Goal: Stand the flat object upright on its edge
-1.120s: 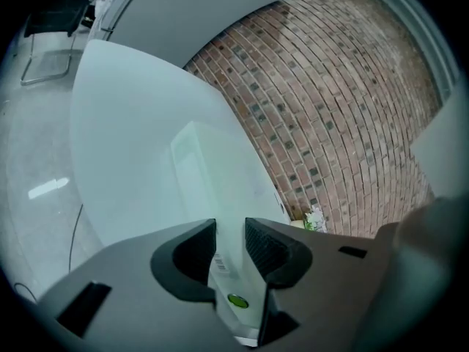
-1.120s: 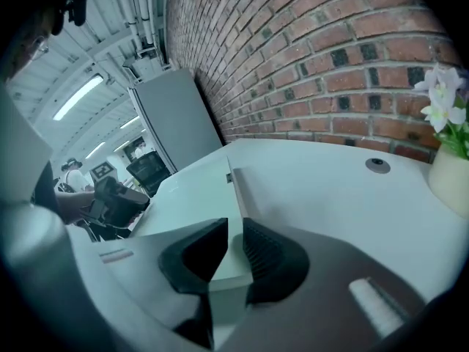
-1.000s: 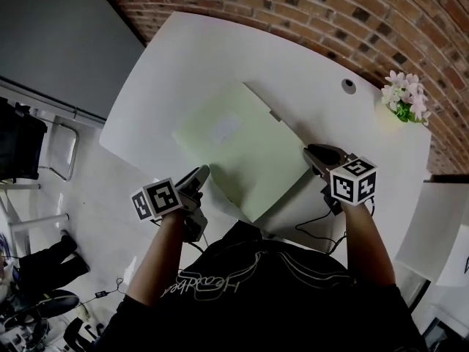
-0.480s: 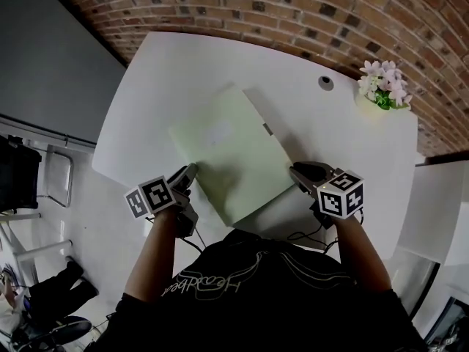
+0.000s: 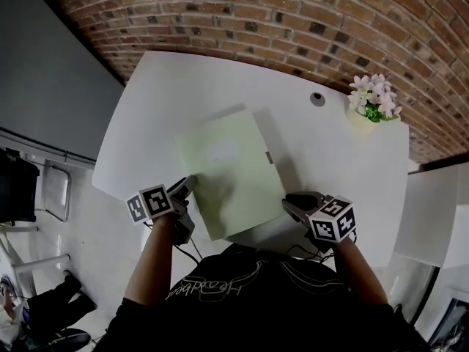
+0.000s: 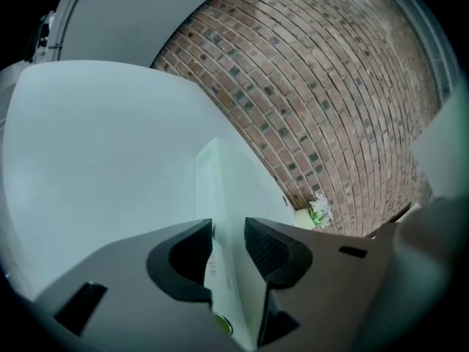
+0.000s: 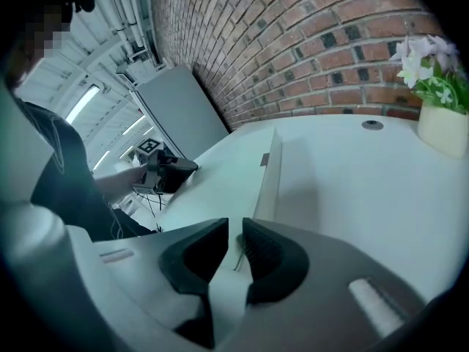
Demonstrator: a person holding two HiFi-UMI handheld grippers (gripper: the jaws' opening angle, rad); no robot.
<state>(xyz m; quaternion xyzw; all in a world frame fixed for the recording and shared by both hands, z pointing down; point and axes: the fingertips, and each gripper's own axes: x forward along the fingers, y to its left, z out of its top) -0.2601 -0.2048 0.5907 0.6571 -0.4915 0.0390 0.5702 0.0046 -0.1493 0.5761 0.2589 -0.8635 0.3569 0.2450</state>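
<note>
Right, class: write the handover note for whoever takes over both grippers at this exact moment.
Left gripper: jaws closed on the near left corner of the pale green folder.
Right gripper: jaws closed on the folder's near right corner.
Folder: lies about flat on the white table, broad face up, near the person's edge. A flower pot stands apart at the far right.
Done: both corners gripped.
Left: tip the folder up onto one edge, steady it, then release.

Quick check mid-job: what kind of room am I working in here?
Probably an office or meeting room: a large white table with a cable hole, set against a brick wall, with a small pot of flowers near its far edge.
</note>
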